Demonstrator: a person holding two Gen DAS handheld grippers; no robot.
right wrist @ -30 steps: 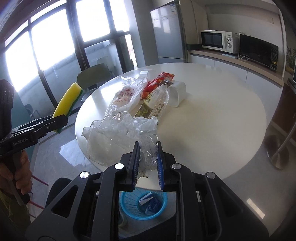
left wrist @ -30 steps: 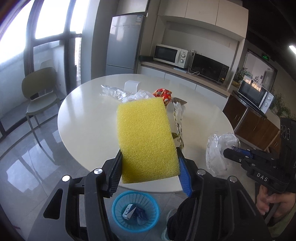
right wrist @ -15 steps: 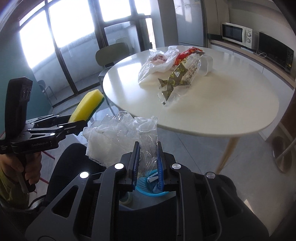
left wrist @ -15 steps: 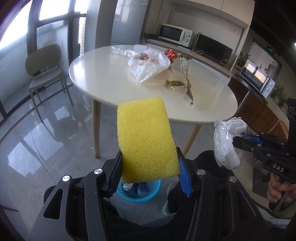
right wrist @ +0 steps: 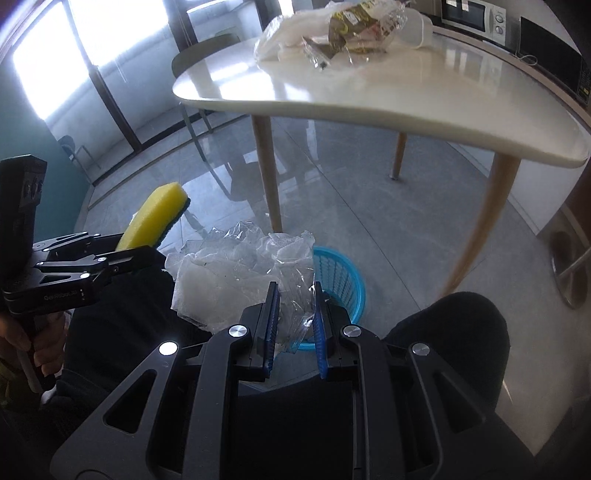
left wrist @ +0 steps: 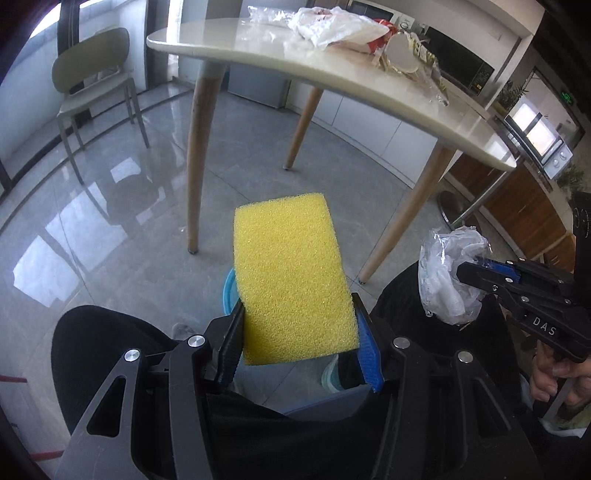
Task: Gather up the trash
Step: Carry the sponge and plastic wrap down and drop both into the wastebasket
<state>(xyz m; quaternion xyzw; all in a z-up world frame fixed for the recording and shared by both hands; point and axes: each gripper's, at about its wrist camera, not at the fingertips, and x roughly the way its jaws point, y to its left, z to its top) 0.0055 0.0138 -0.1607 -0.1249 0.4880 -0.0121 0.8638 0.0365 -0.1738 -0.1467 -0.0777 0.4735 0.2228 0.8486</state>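
My left gripper (left wrist: 300,332) is shut on a yellow sponge (left wrist: 291,277) with a dark green underside, seen from the side as the sponge (right wrist: 155,219) in the right wrist view. My right gripper (right wrist: 293,325) is shut on a crumpled clear plastic bag (right wrist: 240,273); that bag (left wrist: 448,273) also shows at the right of the left wrist view. Both grippers hang below the table's edge, above a blue mesh trash basket (right wrist: 341,284) on the floor. In the left wrist view only a sliver of the basket's rim (left wrist: 228,291) shows behind the sponge.
A round white table (right wrist: 369,99) on wooden legs (left wrist: 197,155) carries several wrappers and plastic bags (left wrist: 332,26). A green chair (left wrist: 88,74) stands by the window. The person's dark-clad knees (right wrist: 454,325) flank the basket. Grey glossy floor tiles surround it.
Both grippers have sunk from above the tabletop to below its edge, tilting further down over the basket. Their grips on the sponge and the bag are unchanged.
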